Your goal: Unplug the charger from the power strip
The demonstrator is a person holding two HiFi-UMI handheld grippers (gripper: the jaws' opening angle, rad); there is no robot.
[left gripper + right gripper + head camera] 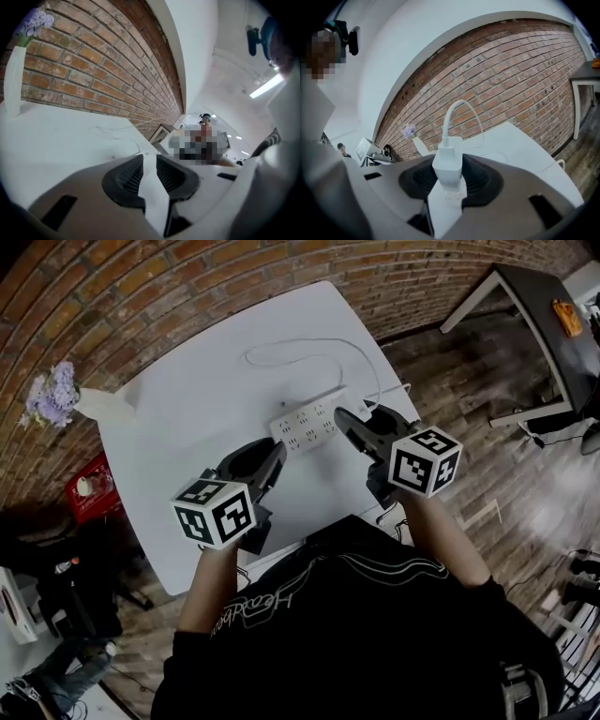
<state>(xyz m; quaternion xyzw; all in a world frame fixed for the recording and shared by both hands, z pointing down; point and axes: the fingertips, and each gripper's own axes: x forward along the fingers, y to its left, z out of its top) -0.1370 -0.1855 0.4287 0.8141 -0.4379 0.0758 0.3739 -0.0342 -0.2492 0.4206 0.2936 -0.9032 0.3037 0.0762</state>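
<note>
Between ribbed right tongs (451,177), boxy white charger (448,159)

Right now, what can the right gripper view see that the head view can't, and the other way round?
Only the right gripper view shows the white charger, pinched between that gripper's jaws with its cable rising from the top. Only the head view shows the power strip with its rows of sockets, the left gripper and a red crate. Both show the brick wall, the white table, the vase of purple flowers and the thin white cable.
</note>
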